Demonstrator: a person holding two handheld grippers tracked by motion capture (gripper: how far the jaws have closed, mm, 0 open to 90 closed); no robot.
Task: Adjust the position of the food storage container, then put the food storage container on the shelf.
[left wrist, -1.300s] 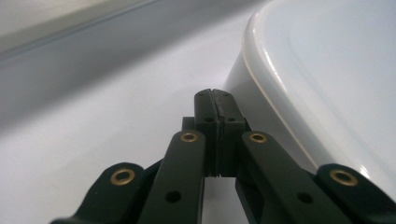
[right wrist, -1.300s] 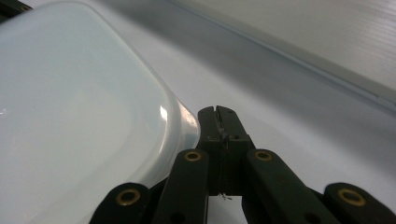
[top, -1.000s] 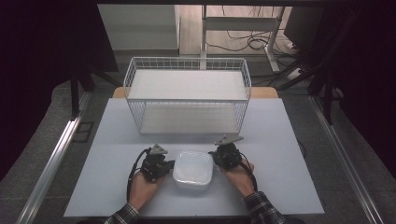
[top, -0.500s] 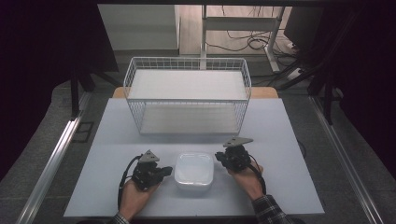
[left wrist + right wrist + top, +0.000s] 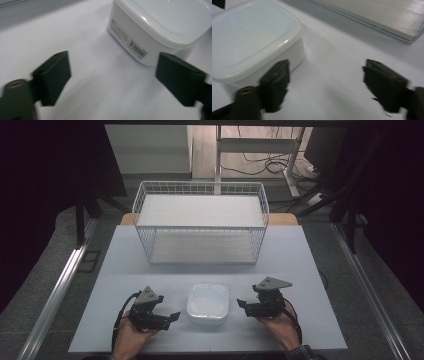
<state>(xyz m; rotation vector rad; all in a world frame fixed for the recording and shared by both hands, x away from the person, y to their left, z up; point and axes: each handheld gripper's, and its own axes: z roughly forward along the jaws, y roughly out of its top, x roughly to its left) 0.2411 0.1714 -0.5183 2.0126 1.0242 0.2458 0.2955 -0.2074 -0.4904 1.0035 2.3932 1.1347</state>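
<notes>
Left gripper (image 5: 167, 316): jaws spread wide and empty; it is held low over the table, just beside the container's left side, not touching it.
Right gripper (image 5: 245, 304): jaws likewise wide apart with nothing between them; it is held just beside the container's right side, a small gap showing.
Container (image 5: 208, 304): a white lidded box set on the table's near part, between the two grippers; a barcode label (image 5: 137, 47) is seen on its wall in the left gripper view.
Wire basket (image 5: 201, 222): placed beyond the container, well apart from it, with a pale board laid inside.
Table (image 5: 125, 270): a bare pale surface around the container.
Risk, slipping: the smooth walls could be squeezed out of the jaws if gripped unevenly.
Risk, lid: it may be popped off if the rim alone is caught.
Risk, shoving: the light box could be pushed aside by one jaw before the other is set.
</notes>
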